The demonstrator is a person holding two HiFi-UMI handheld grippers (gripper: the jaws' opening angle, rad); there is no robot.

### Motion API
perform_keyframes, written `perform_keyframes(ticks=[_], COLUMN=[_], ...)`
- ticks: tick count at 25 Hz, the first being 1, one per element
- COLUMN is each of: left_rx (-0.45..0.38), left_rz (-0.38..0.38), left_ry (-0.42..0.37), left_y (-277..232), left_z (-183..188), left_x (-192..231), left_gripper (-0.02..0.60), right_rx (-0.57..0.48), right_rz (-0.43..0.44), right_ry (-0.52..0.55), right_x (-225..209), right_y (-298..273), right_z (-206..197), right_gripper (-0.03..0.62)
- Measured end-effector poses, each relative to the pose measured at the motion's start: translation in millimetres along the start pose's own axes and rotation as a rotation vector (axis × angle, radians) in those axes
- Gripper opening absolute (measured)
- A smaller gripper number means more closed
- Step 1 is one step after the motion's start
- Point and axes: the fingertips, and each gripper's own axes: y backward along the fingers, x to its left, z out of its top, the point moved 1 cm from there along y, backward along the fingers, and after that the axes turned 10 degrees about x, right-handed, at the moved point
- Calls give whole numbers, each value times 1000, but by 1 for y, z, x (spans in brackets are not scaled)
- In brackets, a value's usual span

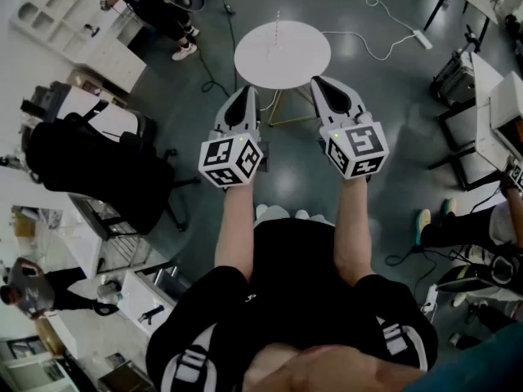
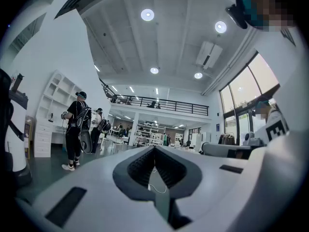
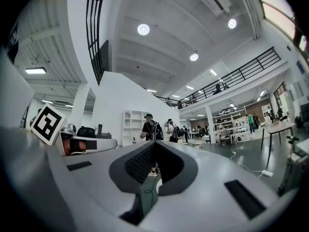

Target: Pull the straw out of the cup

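A small round white table point(image 1: 298, 60) stands on the dark floor ahead of me. On it a thin pale straw point(image 1: 278, 24) rises upright near the far edge; the cup around it is too small to make out. I hold both grippers level at chest height, short of the table. The left gripper point(image 1: 248, 91) point(image 2: 155, 147) has its jaw tips together with nothing between them. So does the right gripper point(image 1: 320, 80) point(image 3: 153, 141), also empty. Neither gripper view shows the table or the straw.
A black bag point(image 1: 90, 166) lies on a chair at my left. A white cable and power strip point(image 1: 422, 38) trail over the floor behind the table. Desks point(image 1: 490, 96) stand at the right, a white shelf unit point(image 1: 65, 15) at the far left, and people point(image 1: 163, 11) stand nearby.
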Motion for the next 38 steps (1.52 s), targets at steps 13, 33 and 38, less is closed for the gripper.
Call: perform_keyframes(ticks=[13,33,38], left_rx=[-33,-146,-158], left_rz=[16,84,84], left_ry=[-2,-35,-40], left_y=[13,29,18], left_z=[10,46,42], left_x=[16,56,63], left_gripper=[9,9,9], right_rx=[14,-69,-87], right_rz=[-45,13,6], right_ry=[9,19,28], right_x=[-4,5,-2], right_y=[-13,-45,-51], right_z=[3,41,42], right_gripper=[15,15,15])
